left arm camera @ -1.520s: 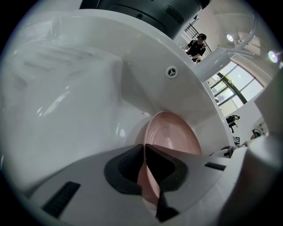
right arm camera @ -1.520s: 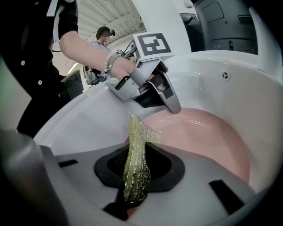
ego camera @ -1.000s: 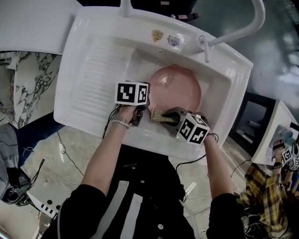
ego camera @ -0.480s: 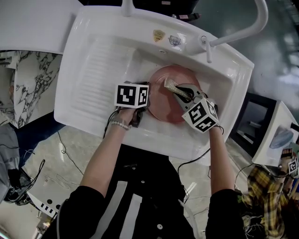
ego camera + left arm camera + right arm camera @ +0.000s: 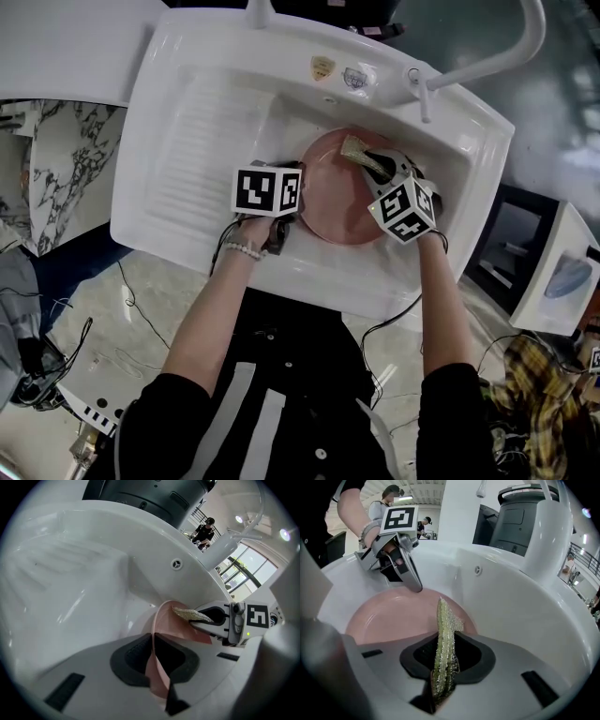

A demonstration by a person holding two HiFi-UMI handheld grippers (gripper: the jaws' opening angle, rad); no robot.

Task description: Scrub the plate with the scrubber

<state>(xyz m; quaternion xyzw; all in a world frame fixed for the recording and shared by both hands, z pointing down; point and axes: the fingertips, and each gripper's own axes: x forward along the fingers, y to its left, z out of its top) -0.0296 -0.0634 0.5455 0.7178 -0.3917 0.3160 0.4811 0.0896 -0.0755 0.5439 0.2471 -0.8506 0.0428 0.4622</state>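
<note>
Plainly the sink (image 5: 178,131) walls stand close around both tongs. The pink plate (image 5: 333,202) sits in the basin, its near rim pinched by the left tongs (image 5: 292,214) — a thin edge hold that hard scrubbing might lever loose. The right tongs (image 5: 373,164) squeeze the scrubber (image 5: 354,148), its tip just ahead of them at the plate's far rim — an overshoot would scrape the sink instead.

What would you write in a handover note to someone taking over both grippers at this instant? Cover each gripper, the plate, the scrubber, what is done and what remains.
Left gripper: shut on the rim of the pink plate, steadying it.
Right gripper: shut on the scrubber, whose tip is at the plate's far rim.
The plate lies in the basin of the sink.
Done: both grips made, scrubber brought to the plate.
Left: scrub across the plate's face. How clean it is cannot be judged.
</note>
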